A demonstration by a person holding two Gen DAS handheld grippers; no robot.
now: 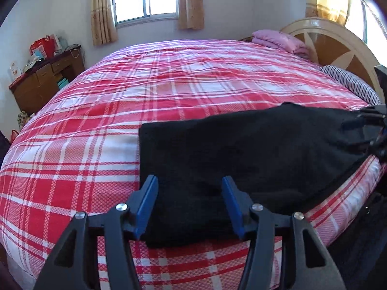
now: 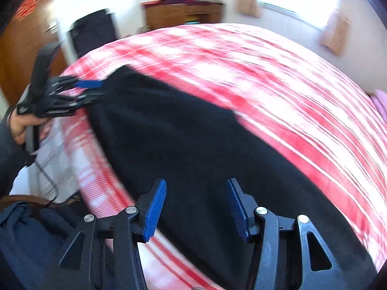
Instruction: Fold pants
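Black pants (image 1: 241, 149) are seen lying on a bed (image 1: 96, 125) with a red plaid cover, near its front edge, already folded into a long band. At least one more fold is judged to be left. The left tool (image 1: 189, 205) is held tilted downward over the squared end, its jaws half open with cloth between but not pinched. The right tool (image 2: 196, 207) is likewise angled down over the other end, half open and holding nothing.
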